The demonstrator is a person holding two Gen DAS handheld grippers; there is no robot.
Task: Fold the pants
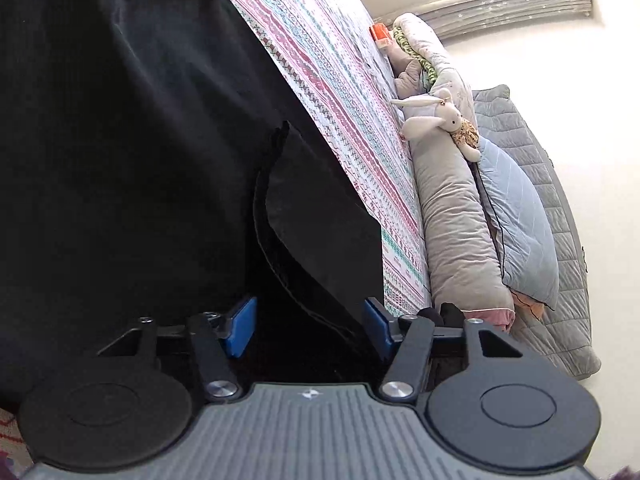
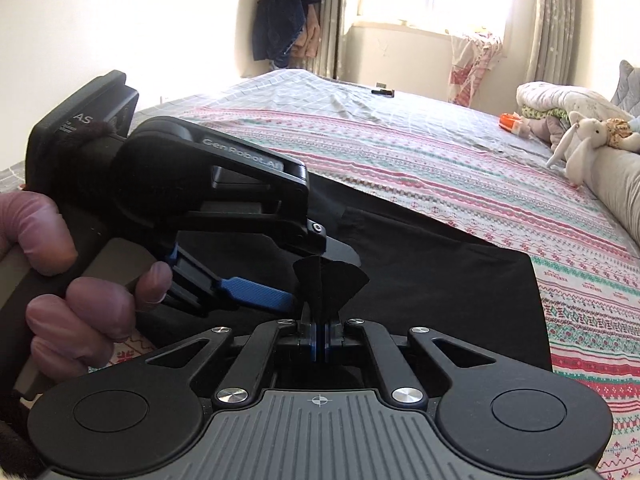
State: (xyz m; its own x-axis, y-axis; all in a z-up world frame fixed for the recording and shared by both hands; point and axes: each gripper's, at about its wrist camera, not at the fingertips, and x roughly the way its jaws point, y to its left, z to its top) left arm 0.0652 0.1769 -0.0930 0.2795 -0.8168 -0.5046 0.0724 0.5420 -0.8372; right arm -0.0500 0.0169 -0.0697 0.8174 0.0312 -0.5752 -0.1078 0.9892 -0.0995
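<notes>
- Right wrist view: the right gripper has its jaws pinched nearly shut on a small tuft of the black pants; the cloth fans out above the pads like a bow tie.
- Pants lie spread on the striped bedsheet, mostly flat, w/ the near part lifted by that pinch.
- The left gripper comes in from the left in the same view, held by a hand; one blue finger sits under the raised fold, just beside the pinched tuft.
- Left wrist view: the left gripper has its jaws about halfway open, w/ a flap of the pants standing between the blue pads. Pads don't look to press on it yet, so I'd say nothing is gripped.
- Handling, my guess: fabric is thin, soft, light, v. floppy; it droops and creases wherever unsupported. Not fragile, not slippery against ribbed pads.
- Matte black on black makes edges hard to read; layers could get pinched together by mistake.
- Best hold, I'd judge: at a hem or seam edge, both grippers apart along the same edge, so the cloth hangs straight rather than bunching.
- A plush rabbit and pillows sit well apart, at the bed's far side.
</notes>
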